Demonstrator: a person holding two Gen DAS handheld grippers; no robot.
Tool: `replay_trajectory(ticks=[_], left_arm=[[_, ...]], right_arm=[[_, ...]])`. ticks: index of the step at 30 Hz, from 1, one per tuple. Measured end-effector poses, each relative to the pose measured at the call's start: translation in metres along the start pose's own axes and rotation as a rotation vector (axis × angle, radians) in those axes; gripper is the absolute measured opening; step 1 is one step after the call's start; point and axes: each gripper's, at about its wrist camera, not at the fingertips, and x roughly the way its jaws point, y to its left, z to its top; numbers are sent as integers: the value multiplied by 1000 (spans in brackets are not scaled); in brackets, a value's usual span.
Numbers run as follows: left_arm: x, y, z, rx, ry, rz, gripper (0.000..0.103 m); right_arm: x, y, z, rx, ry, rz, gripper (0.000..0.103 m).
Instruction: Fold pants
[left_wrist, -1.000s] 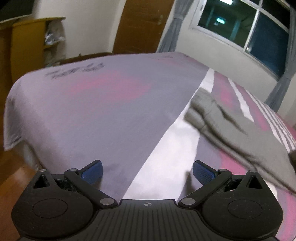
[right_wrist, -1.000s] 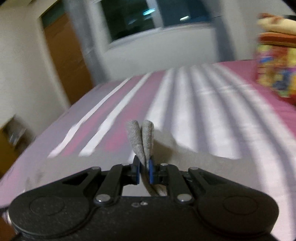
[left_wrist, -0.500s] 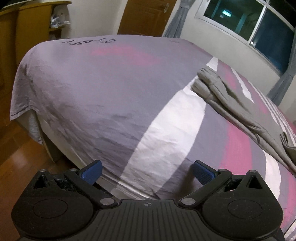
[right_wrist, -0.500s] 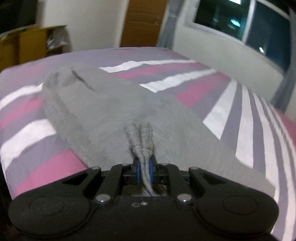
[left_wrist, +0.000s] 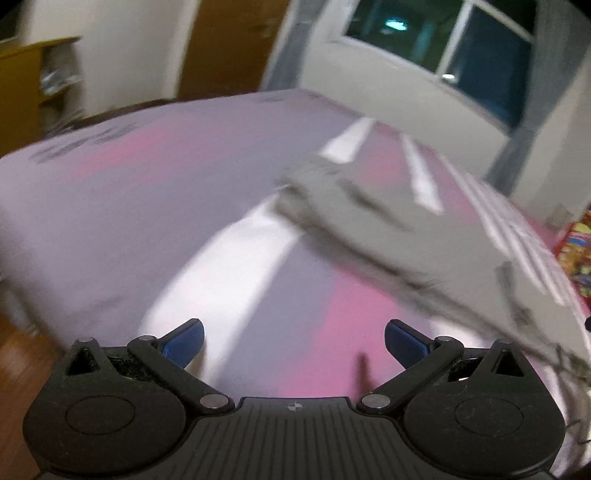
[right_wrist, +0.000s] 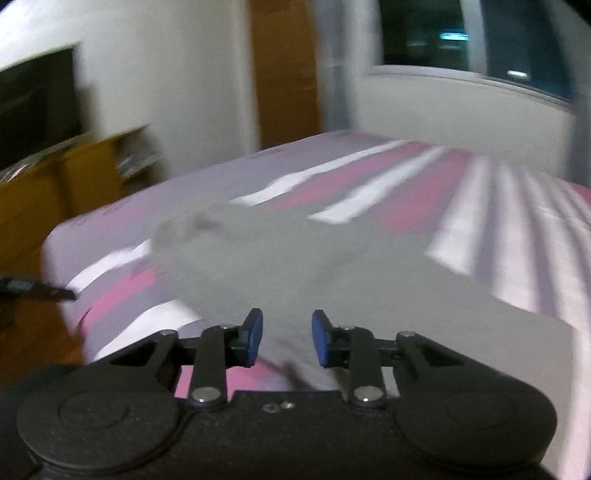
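Note:
The grey pants (left_wrist: 388, 225) lie stretched across the striped bed, running from the middle to the right in the left wrist view. My left gripper (left_wrist: 293, 341) is wide open and empty, over the bed's near part, left of the pants. In the right wrist view the pants (right_wrist: 295, 258) spread just ahead of my right gripper (right_wrist: 287, 339), which is open with nothing between its blue pads. Both views are motion-blurred.
The bed sheet (left_wrist: 147, 206) is purple, pink and white striped. A wooden shelf (right_wrist: 62, 184) stands left of the bed, a brown door (left_wrist: 229, 48) and a window (left_wrist: 443, 44) behind it. A colourful bundle (left_wrist: 576, 254) sits at the bed's right edge.
My right gripper has opened and let go of the pants' cloth it was pinching; the pants now lie on the bed. My left gripper stayed open and moved in over the bed.

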Motion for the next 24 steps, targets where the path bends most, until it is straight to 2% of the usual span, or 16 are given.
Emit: replay_trajectory(ticks=[2,4,5,6,9,11,14,16,19,20,22,23,24], left_arm=[[9,-29,10,23,-6,-67,103],[23,-63,20,39,25,-182,103],[30,-81,25,41,37,-251,95],[36,-100,28,39,51,-318,81],[63,-146,36,25,126,-462,71],[85,-170,36,32,196,-484,71],[117,-188,31,-1,323,-460,64],[126,-192,27,-49,374,-509,61],[140,-195,21,-103,426,-538,58],[145,-193,16,-130,434,-547,54],[153,-192,6,-180,453,-543,28],[158,-192,1,-187,462,-548,20],[158,-193,-3,-184,451,-550,20]], right_arm=[[-21,-30,-7,84,-24,-131,30],[-39,-66,-17,203,-25,-248,32],[-46,-81,-23,258,-22,-283,32],[-53,-96,-28,317,-12,-313,32],[-65,-124,-43,452,-6,-305,35],[-68,-133,-51,504,-9,-296,36],[-67,-138,-58,533,-15,-281,38],[-65,-138,-63,546,-22,-248,38],[-60,-143,-66,541,-2,-252,38],[-59,-143,-66,544,3,-257,38],[-55,-147,-65,558,13,-254,38],[-51,-148,-65,561,27,-256,38],[-46,-149,-65,561,50,-267,38]])
